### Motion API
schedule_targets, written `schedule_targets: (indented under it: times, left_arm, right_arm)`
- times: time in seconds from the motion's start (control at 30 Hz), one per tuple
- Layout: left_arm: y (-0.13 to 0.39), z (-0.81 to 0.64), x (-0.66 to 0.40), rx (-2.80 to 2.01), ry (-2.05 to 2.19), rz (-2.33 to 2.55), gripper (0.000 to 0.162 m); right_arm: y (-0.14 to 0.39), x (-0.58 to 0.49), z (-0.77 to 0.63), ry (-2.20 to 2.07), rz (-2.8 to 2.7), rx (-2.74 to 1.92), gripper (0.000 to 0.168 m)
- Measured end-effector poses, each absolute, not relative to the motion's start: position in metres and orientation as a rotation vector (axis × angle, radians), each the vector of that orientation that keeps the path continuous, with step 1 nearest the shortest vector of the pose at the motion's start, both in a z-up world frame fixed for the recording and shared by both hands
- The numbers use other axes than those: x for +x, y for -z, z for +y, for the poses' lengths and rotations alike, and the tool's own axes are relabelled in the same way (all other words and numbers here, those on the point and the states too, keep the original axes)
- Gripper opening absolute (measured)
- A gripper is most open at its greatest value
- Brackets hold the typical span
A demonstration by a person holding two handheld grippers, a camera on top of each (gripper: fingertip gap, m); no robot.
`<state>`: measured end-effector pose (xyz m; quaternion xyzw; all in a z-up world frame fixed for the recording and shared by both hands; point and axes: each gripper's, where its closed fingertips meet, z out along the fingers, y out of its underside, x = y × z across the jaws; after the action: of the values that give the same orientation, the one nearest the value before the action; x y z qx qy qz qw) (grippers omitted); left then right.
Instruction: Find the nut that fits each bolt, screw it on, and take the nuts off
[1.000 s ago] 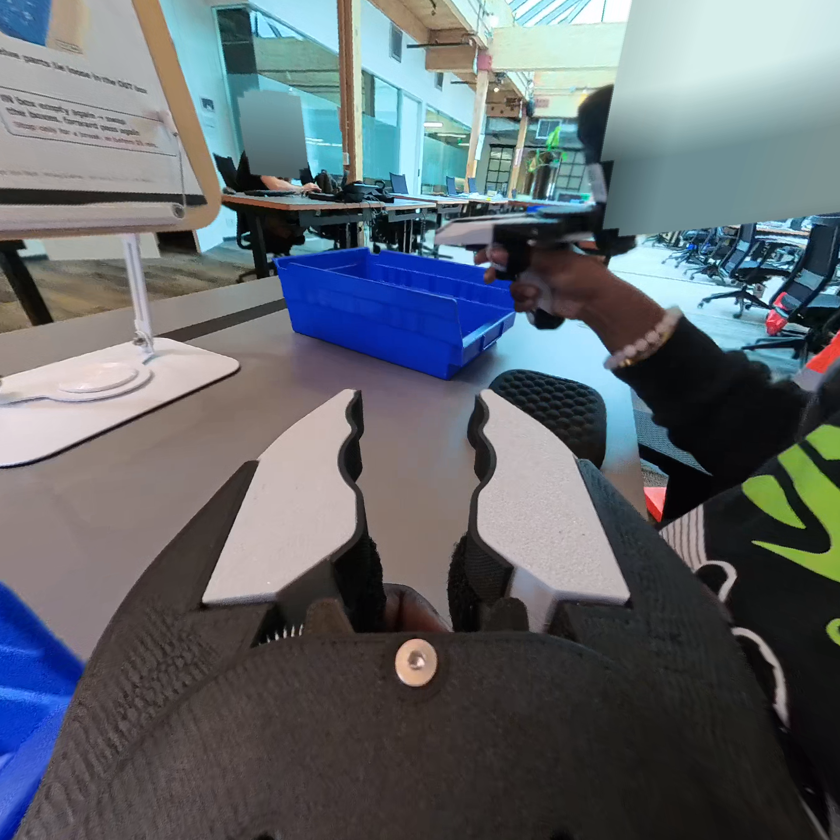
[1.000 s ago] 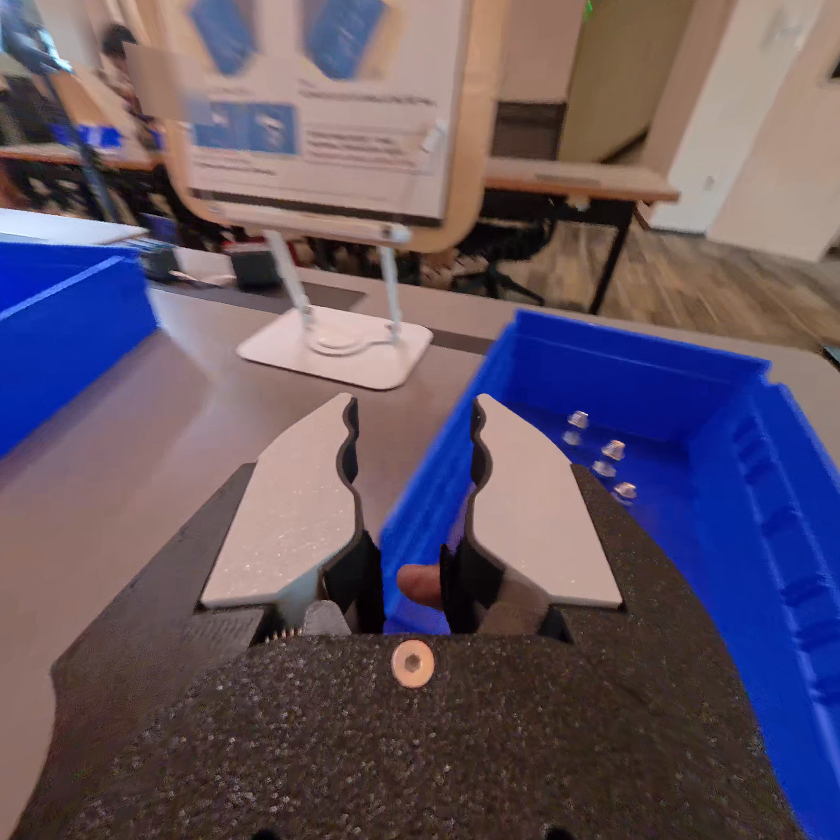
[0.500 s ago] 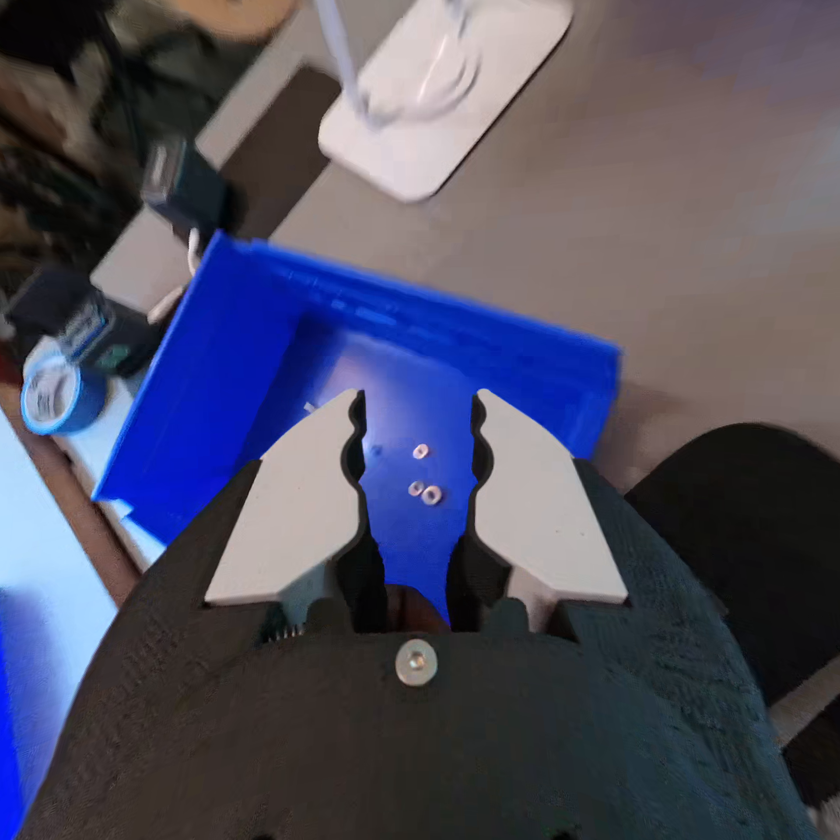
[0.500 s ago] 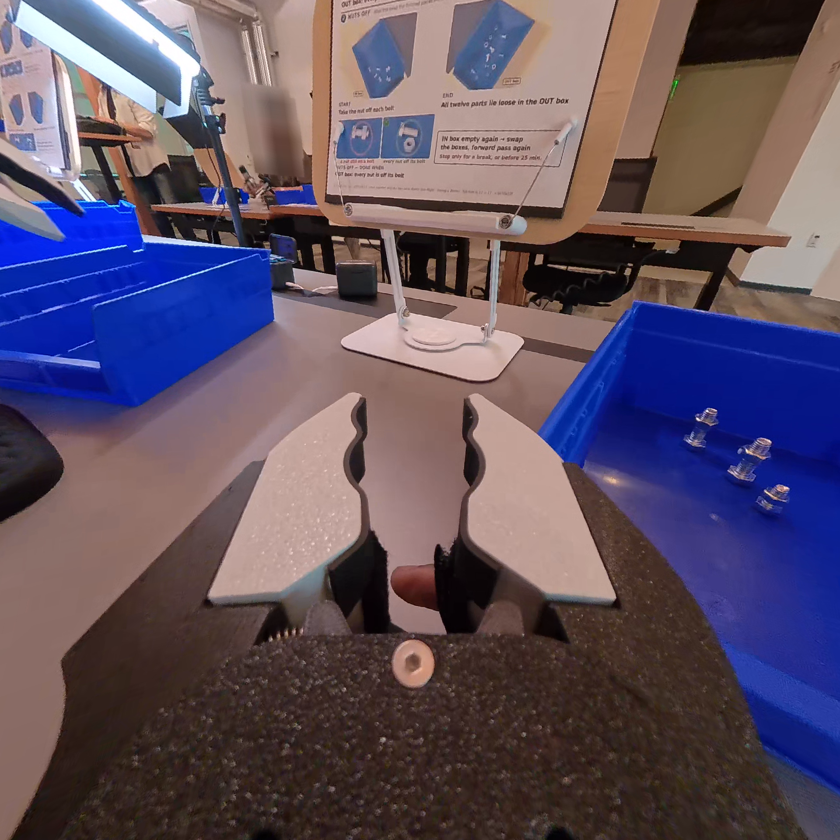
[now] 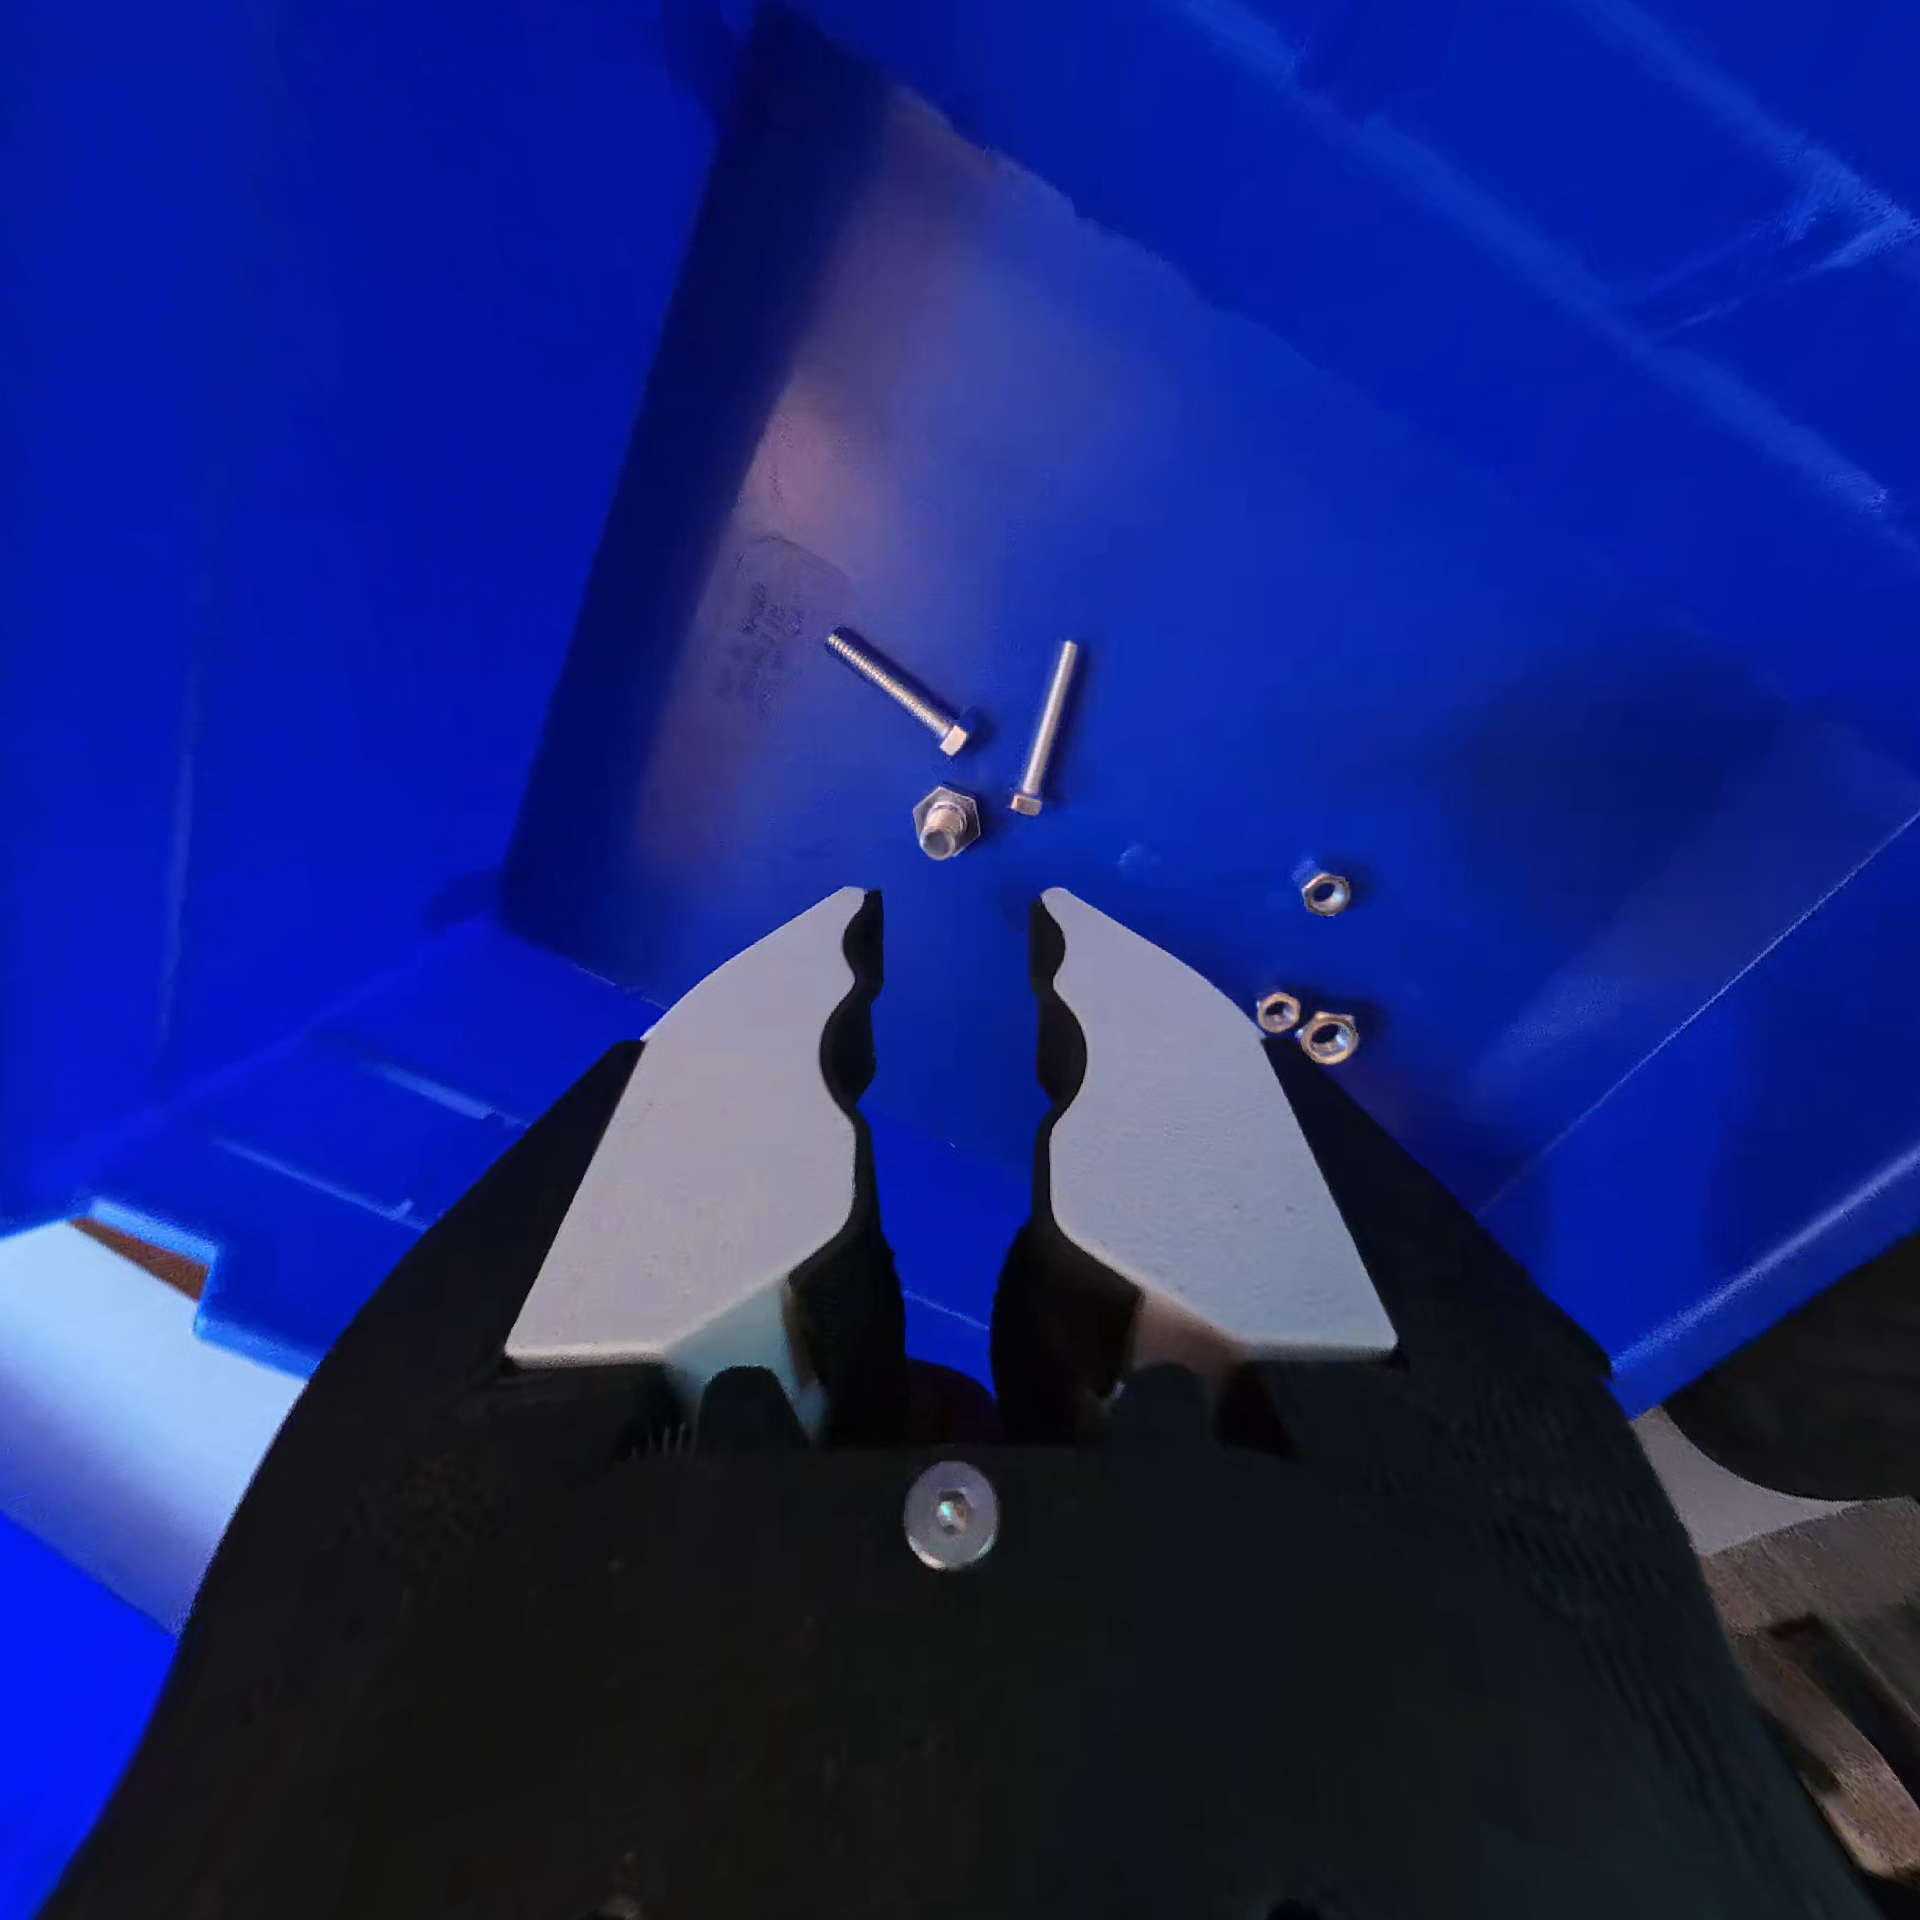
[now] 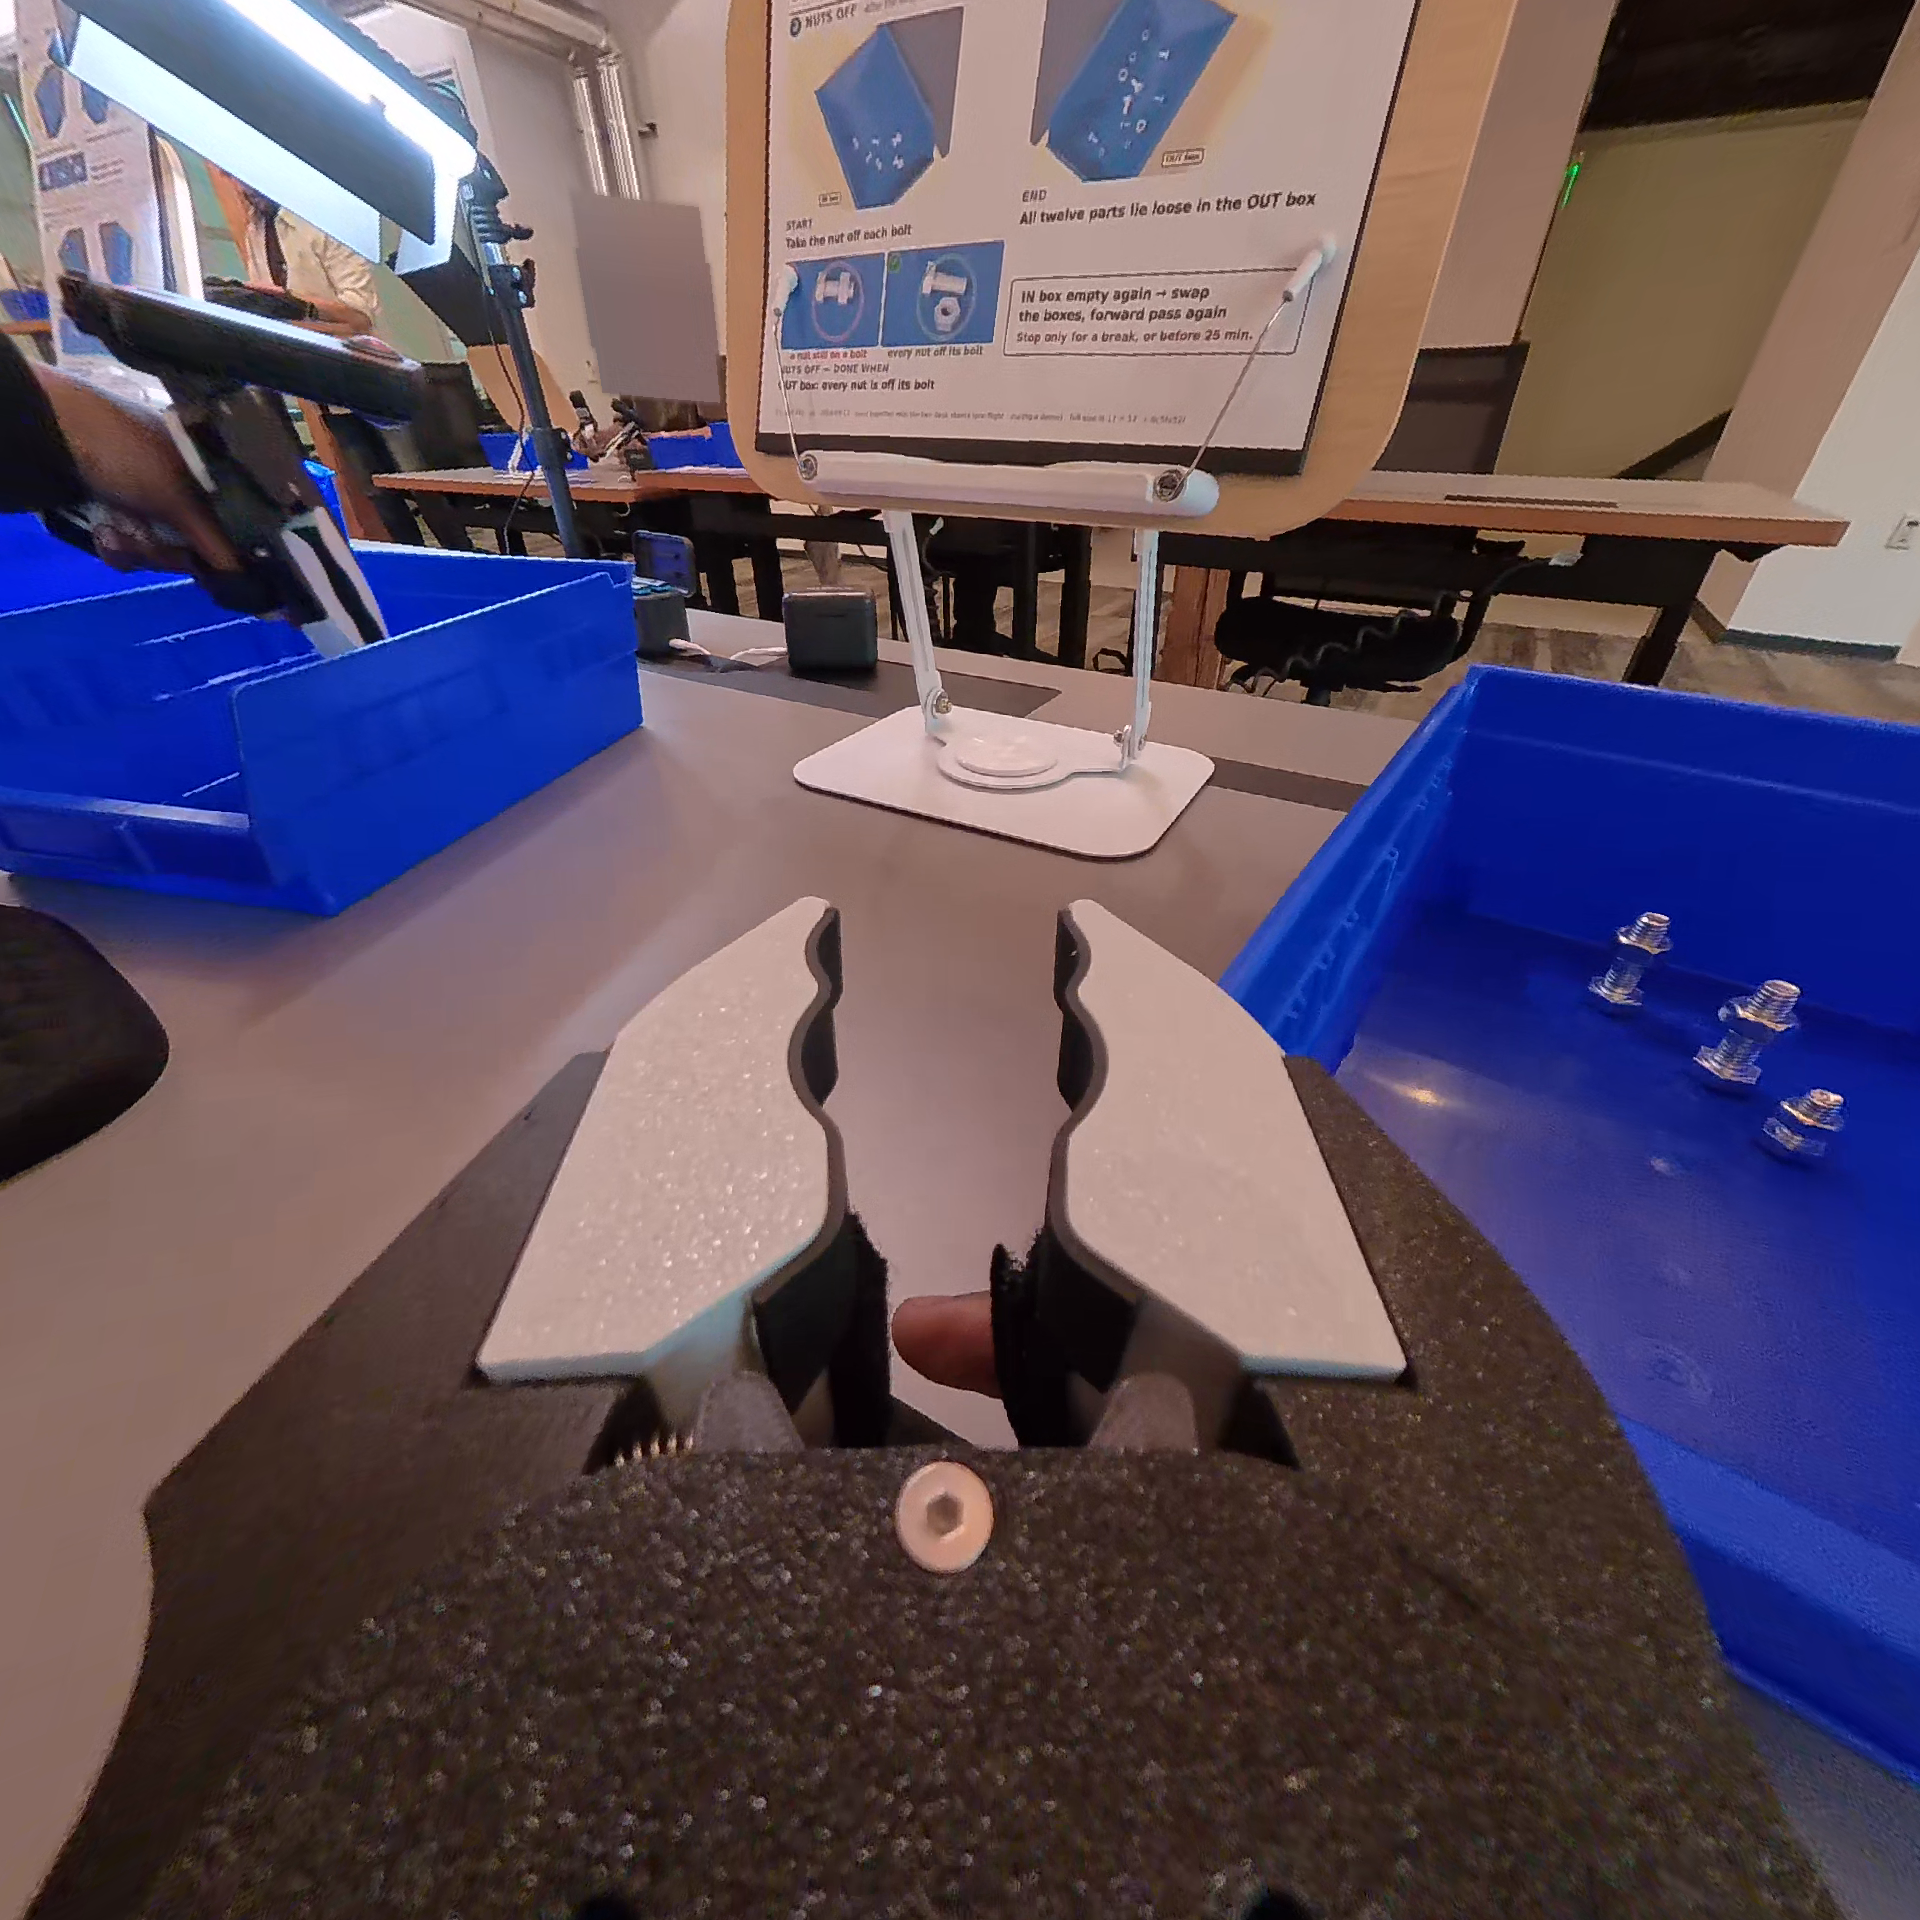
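Observation:
My left gripper [image 5: 954,896] is open and empty, pointing down into a blue bin [image 5: 1351,436]. On the bin floor just past its tips stands a short bolt [image 5: 943,824] on its head, with two long bolts [image 5: 902,693] [image 5: 1045,725] lying beyond it. Three loose nuts [image 5: 1326,894] [image 5: 1277,1011] [image 5: 1327,1036] lie to the right of the right finger. My right gripper [image 6: 945,920] is open and empty, low over the grey table [image 6: 468,1039]. A second blue bin [image 6: 1621,852] to its right holds three bolts with nuts on them [image 6: 1629,961] [image 6: 1745,1035] [image 6: 1803,1122].
The left gripper also shows in the right wrist view [image 6: 312,592], held by a hand inside the left blue bin [image 6: 416,707]. A sign board on a white stand [image 6: 1003,774] is at the back of the table. A black pad [image 6: 62,1039] lies at the left edge. Spacing between my two grippers at the tips: around 50 cm.
My left gripper has swung from looking across the table to pointing down into the left bin, and has dropped closer to the bolts and nuts. My right gripper has opened a little wider.

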<state>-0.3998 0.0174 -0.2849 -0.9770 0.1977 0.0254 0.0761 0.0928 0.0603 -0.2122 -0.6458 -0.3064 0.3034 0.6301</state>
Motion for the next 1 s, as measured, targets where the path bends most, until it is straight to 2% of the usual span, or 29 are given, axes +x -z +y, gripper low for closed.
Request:
schedule_targets:
  times: [0.23,0.33,0.4,0.5,0.73,0.9,1.0]
  left_arm:
    - [0.304,0.026,-0.404,-3.000,-0.060,0.579,0.025]
    - [0.310,0.026,-0.403,-3.027,-0.031,0.573,0.020]
    - [0.313,0.023,-0.404,-3.042,-0.035,0.581,0.009]
    - [0.311,0.022,-0.404,-3.042,-0.054,0.601,0.009]
    - [0.251,0.020,-0.367,-2.867,-0.080,0.766,0.008]
    - [0.197,0.007,-0.303,-2.667,-0.120,1.024,0.008]
    - [0.183,-0.005,-0.252,-2.542,-0.118,1.222,0.008]
  right_arm:
    - [0.213,0.093,0.061,-0.698,-0.698,-1.483,0.039]
    - [0.213,0.094,0.061,-0.701,-0.693,-1.483,0.039]
    - [0.212,0.094,0.062,-0.705,-0.687,-1.482,0.039]
    - [0.213,0.095,0.062,-0.709,-0.684,-1.484,0.039]
    - [0.215,0.093,0.062,-0.697,-0.701,-1.493,0.039]
    - [0.216,0.092,0.061,-0.691,-0.709,-1.492,0.039]
    - [0.217,0.091,0.061,-0.685,-0.716,-1.493,0.039]
